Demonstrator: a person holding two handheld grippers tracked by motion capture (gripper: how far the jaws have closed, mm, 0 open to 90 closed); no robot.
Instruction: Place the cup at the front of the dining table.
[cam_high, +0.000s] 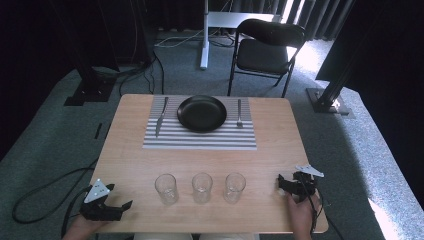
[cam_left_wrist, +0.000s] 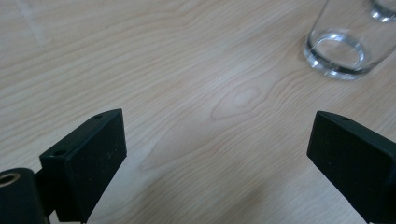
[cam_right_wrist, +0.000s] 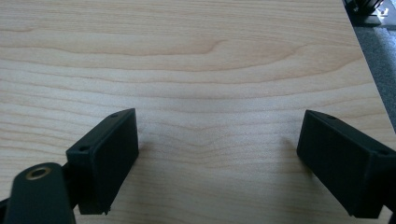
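At the table's near-left corner, the left gripper (cam_high: 122, 206) has its jaws spread, grasping nothing. Three empty glasses (cam_high: 201, 187) stand in a row along the near edge. Right gripper (cam_high: 281, 185) rests near-right, jaws released, holding nothing.

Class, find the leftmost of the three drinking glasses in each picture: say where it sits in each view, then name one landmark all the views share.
High view: the leftmost glass stands in the near row, left of the other two glasses, right of the left gripper.
Left gripper view: its clear base is at the upper right, beyond the open jaws.
Right gripper view: not in this picture.
Shared landmark: the light wooden table.
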